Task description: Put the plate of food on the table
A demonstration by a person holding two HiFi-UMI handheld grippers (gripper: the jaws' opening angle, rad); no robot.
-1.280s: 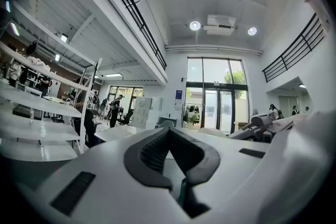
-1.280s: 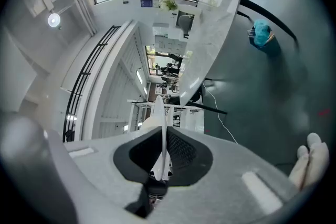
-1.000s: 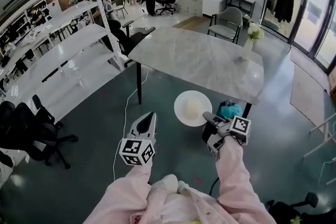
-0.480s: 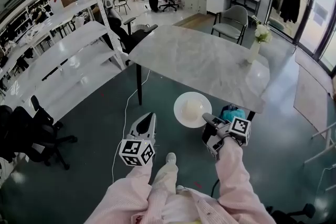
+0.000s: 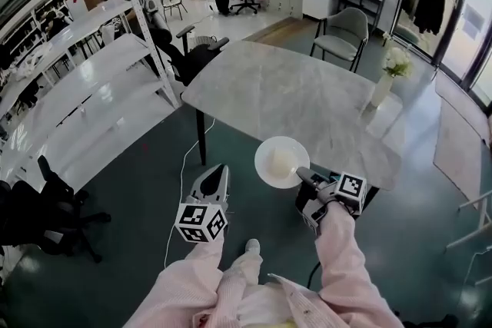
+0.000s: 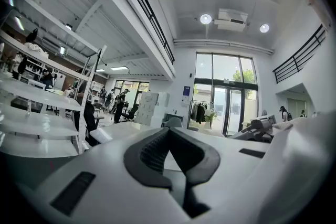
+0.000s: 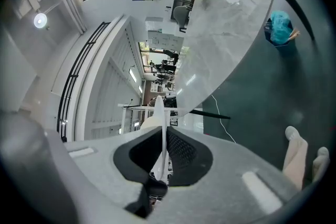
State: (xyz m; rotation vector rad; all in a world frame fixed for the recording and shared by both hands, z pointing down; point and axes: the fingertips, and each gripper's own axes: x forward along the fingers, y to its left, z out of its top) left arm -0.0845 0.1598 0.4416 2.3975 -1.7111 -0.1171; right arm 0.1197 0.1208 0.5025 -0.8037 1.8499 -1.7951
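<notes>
R gripper (image 5: 307, 178) is clamped on the rim of the plate (image 5: 281, 162) (thin white edge pinched between its pads). Plate sticks out flat in front of it, w/ a pale lump of food (image 5: 282, 158) on top. Table (image 5: 292, 92) is just ahead, its near edge right by the plate. L gripper (image 5: 218, 171) is beside the R one, well apart, jaws together, nothing in them.

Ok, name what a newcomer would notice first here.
The white plate with a pale mound of food, pinched by its rim in the right claw, is held mid-frame at the near edge of the big marble table. To its left, the left claw is shut and empty.
</notes>
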